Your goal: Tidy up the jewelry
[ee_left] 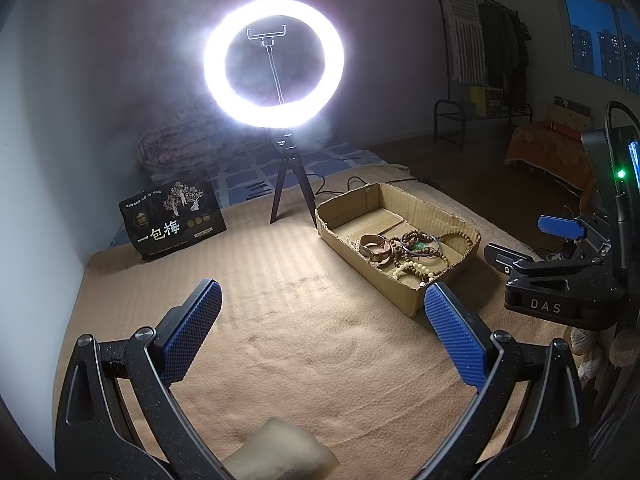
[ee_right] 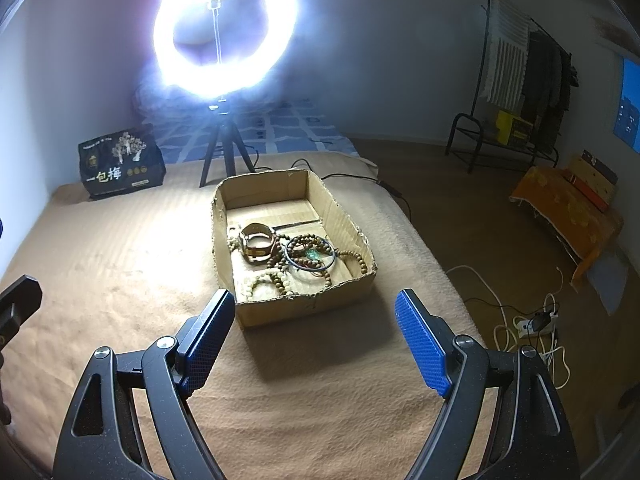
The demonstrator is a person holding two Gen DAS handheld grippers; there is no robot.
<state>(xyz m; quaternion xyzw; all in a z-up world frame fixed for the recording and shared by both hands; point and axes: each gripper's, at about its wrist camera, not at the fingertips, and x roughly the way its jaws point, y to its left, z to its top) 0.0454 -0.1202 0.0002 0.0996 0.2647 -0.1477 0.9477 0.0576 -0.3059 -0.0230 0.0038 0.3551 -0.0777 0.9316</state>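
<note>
1. On the tan blanket (ee_right: 120, 264) that covers the bed, a shallow cardboard box (ee_right: 304, 308) sits toward the blanket's right edge, its top open.
2. Jewelry lies heaped in the near half of the box: a brown leather-like cuff (ee_right: 256, 242), strands of dark wooden beads (ee_right: 304, 246), a thin dark bangle (ee_right: 310, 254) with a small green piece inside its ring, and a string of pale beads (ee_right: 260, 282) against the near wall. The far half of the box floor is bare cardboard.
3. The right gripper (ee_right: 316, 338) hangs just short of the box's near wall, tilted down, its blue pads (ee_right: 420, 348) spread wide with nothing between them.
4. The left gripper (ee_left: 324, 320) is over the middle of the blanket, to the left of the box, its blue pads (ee_left: 192, 328) likewise spread apart and empty; the box's near corner lies just beside its right finger in the left wrist view.
5. At the blanket's far edge a lit ring light (ee_left: 274, 58) stands on a small black tripod (ee_left: 290, 184), close behind the box's far left corner.
6. A black printed bag (ee_left: 172, 218) stands upright near the blanket's far left corner, by the wall.
7. Off the bed on the right, white cables and a power strip (ee_right: 532, 326) lie on the floor.
</note>
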